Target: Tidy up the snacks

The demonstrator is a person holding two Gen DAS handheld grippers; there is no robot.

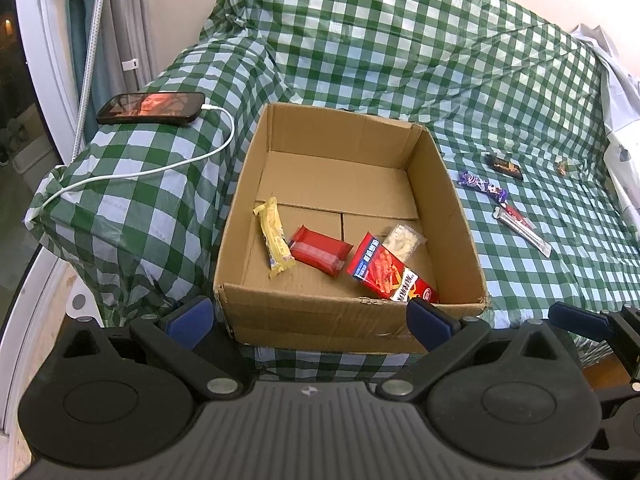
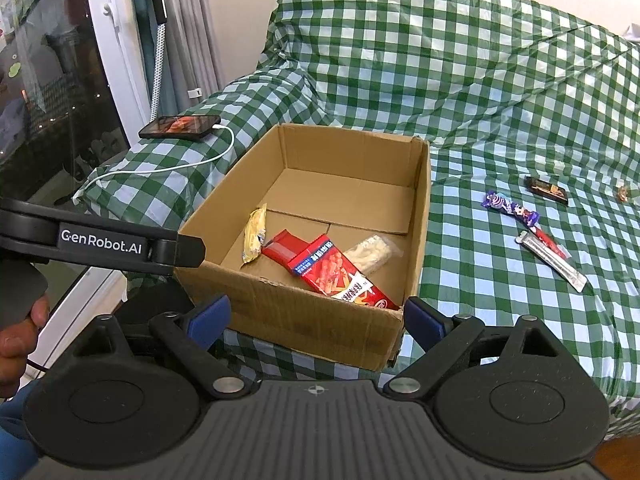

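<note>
An open cardboard box point(image 1: 352, 320) point(image 2: 420, 216) sits on a green checked cloth. Inside lie a yellow snack bar point(image 1: 275, 238) point(image 2: 253, 234), a red wrapped snack point(image 1: 320, 250) point(image 2: 282, 248), a red snack box point(image 1: 390, 274) point(image 2: 340, 276) and a clear pack of pale snacks point(image 1: 402, 242) point(image 2: 372, 254). To the right on the cloth lie a purple candy bar point(image 1: 482, 186) point(image 2: 510, 208), a dark bar point(image 1: 504, 167) point(image 2: 546, 190), a red stick and a silver stick point(image 1: 524, 232) point(image 2: 554, 260). My left gripper point(image 1: 312, 320) point(image 2: 188, 248) and right gripper point(image 2: 316, 322) are open and empty, in front of the box's near wall.
A phone point(image 1: 150, 109) point(image 2: 180, 127) on a white charging cable point(image 1: 160, 170) lies on the covered armrest at the left. A small brown candy point(image 1: 562, 168) point(image 2: 622, 193) lies far right. A glass door and curtains stand at the left. A white bag point(image 1: 618, 92) lies at the right edge.
</note>
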